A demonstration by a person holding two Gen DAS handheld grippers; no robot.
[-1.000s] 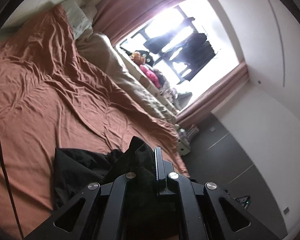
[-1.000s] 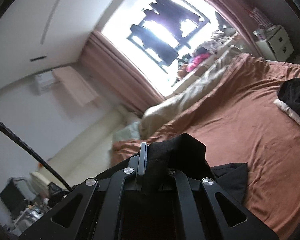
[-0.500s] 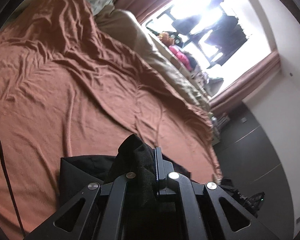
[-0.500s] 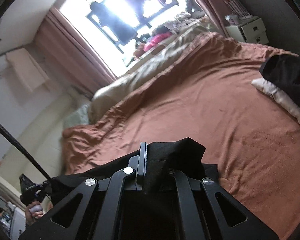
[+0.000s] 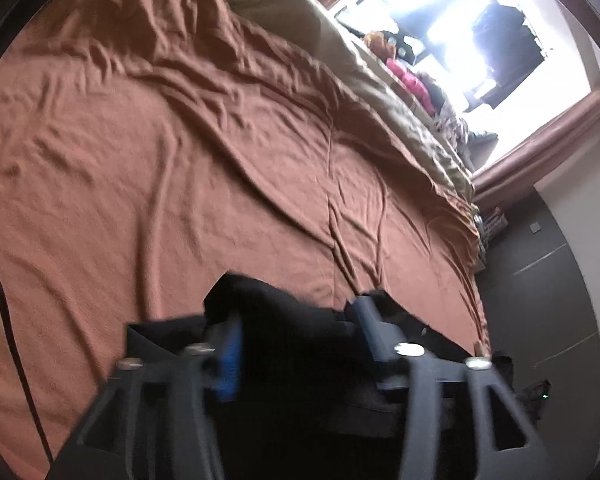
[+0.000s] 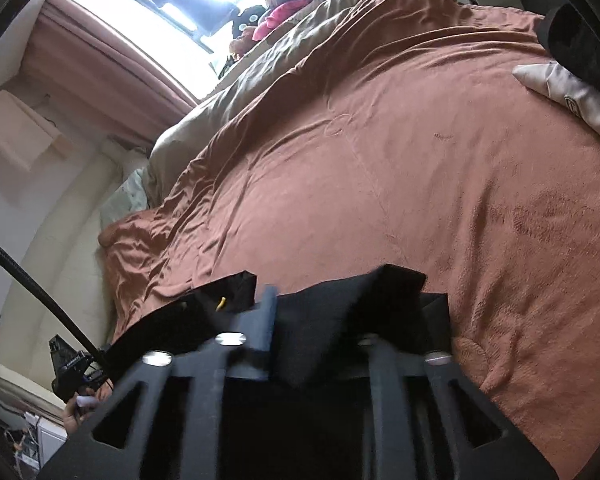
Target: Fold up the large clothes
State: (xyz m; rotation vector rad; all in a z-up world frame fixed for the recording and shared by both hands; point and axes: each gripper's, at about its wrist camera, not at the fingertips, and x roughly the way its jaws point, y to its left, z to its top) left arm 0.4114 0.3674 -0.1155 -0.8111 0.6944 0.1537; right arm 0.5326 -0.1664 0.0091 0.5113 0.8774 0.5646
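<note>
Lying between both spread claws, left claw [image 5: 296,312] and right claw [image 6: 340,300], black garment [image 5: 284,320] rests on the bedspread [image 5: 180,160].

Left tongs [image 5: 296,324]: jaws spread wide, one finger [image 5: 228,354] at 7 o'clock of the frame and the other at 5 o'clock, black cloth lying loose in the gap. Right tongs [image 6: 340,320]: jaws likewise parted, black fabric draped between them, pointing toward 12 o'clock.
</note>
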